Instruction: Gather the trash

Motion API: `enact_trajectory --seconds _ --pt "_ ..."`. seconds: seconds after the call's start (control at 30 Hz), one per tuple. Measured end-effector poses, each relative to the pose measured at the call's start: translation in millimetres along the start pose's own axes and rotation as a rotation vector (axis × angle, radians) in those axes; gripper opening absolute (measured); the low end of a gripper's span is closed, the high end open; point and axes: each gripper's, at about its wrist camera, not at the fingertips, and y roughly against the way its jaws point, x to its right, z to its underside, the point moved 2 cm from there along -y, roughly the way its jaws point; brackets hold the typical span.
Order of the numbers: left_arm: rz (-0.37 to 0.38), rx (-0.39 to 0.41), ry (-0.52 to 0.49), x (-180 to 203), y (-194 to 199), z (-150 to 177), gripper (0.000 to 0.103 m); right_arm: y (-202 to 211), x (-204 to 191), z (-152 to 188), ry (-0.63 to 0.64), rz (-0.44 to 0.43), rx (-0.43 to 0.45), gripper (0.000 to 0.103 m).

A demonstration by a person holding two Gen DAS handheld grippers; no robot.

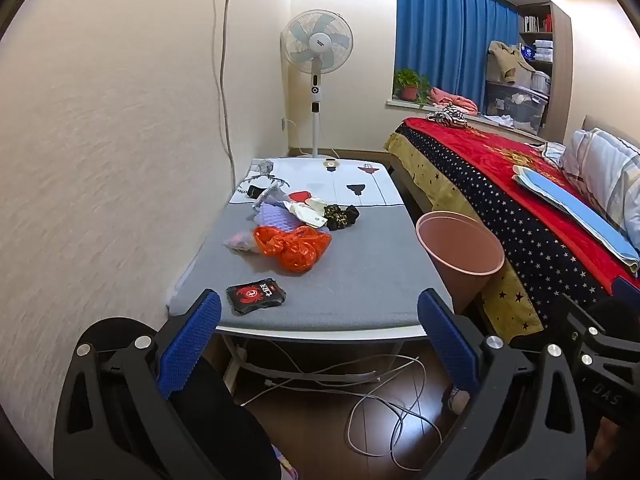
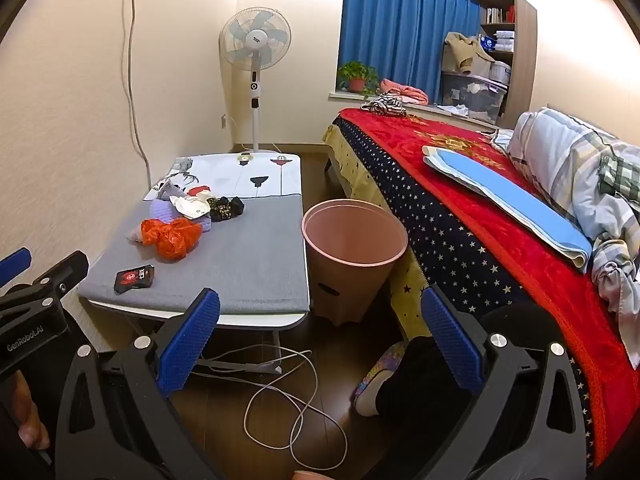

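Note:
A low table [image 1: 360, 280] [image 2: 256, 264] with a grey cloth carries the trash. Nearest lies a black packet with a red crab [image 1: 256, 294] [image 2: 134, 277]. Behind it sit a crumpled orange plastic bag [image 1: 294, 248] [image 2: 172, 237], a purple wrapper [image 1: 272, 218], white paper [image 1: 306, 210] [image 2: 190, 207] and a black-and-gold wrapper [image 1: 340, 216] [image 2: 226, 207]. A pink bin [image 1: 460, 256] [image 2: 352, 248] stands on the floor right of the table, with nothing visible inside. My left gripper [image 1: 320, 344] hangs open short of the table's near edge. My right gripper [image 2: 320, 340] is open above the floor, with nothing between its fingers.
A bed with a red blanket [image 1: 520, 184] [image 2: 480, 184] runs along the right, close to the bin. White cables [image 1: 384, 408] [image 2: 288, 404] lie on the wooden floor under the table. A slippered foot [image 2: 376, 380] is near the bed. A standing fan [image 1: 316, 60] [image 2: 256, 52] is at the back wall.

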Motion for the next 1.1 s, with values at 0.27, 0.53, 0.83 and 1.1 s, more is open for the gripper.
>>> enact_trajectory --seconds 0.27,0.53,0.83,1.1 --pt "-0.002 0.003 0.002 -0.1 0.1 -0.6 0.096 -0.6 -0.6 0.3 0.002 0.001 0.000 0.098" --pt "0.000 0.004 0.000 0.0 0.2 -0.1 0.095 0.4 -0.3 0.3 0.001 0.004 0.001 0.098" --pt "0.001 0.004 0.000 0.0 0.2 -0.1 0.096 -1.4 0.4 0.7 0.001 0.001 -0.003 0.098" --pt "0.000 0.006 -0.002 0.1 0.2 -0.4 0.095 -1.1 0.6 0.4 0.001 0.002 -0.003 0.098"
